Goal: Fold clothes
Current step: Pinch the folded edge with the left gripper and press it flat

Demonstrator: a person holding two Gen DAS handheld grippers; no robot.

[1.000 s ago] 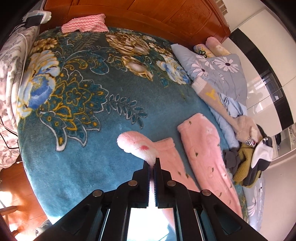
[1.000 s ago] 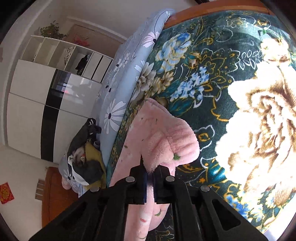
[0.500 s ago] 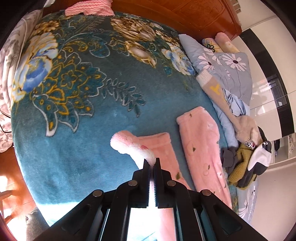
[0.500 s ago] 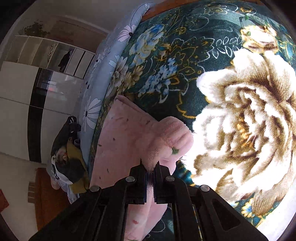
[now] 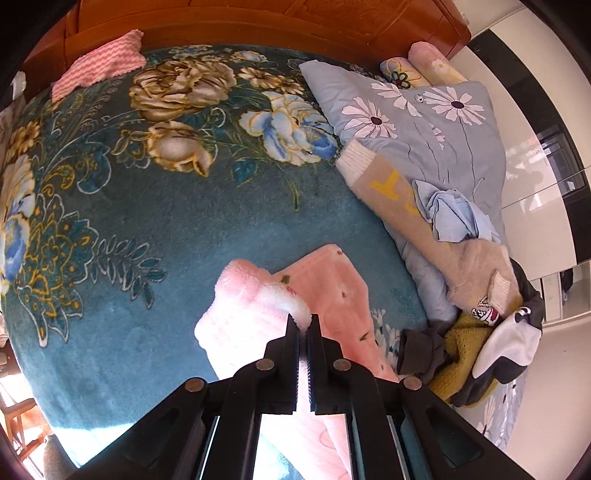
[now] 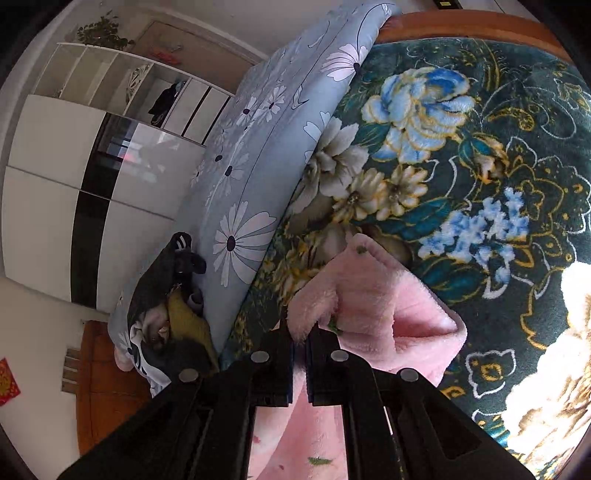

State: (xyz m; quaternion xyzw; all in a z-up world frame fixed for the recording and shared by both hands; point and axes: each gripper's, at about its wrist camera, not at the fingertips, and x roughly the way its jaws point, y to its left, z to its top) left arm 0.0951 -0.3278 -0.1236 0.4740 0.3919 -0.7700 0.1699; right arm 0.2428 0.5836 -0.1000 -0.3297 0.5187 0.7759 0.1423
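Note:
Pink fleece pyjama trousers (image 5: 332,295) with small printed sprigs lie on a teal floral blanket (image 5: 147,221). My left gripper (image 5: 303,323) is shut on the fluffy hem of one leg, which is folded over onto the other leg. In the right wrist view the same pink trousers (image 6: 384,317) bunch up on the blanket (image 6: 480,184), and my right gripper (image 6: 300,332) is shut on a fold of the fleece at its left edge.
A heap of unfolded clothes (image 5: 480,332) lies at the right, on a grey daisy-print duvet (image 5: 424,122). A beige knit garment (image 5: 388,192) and a pale blue one (image 5: 454,218) lie there too. A pink zigzag cloth (image 5: 99,66) sits by the wooden headboard (image 5: 258,18). White wardrobes (image 6: 55,166) stand beyond.
Both grippers have carried the held leg of the pink trousers sideways; the two legs that lay apart now overlap, one folded onto the other. Both stay shut.

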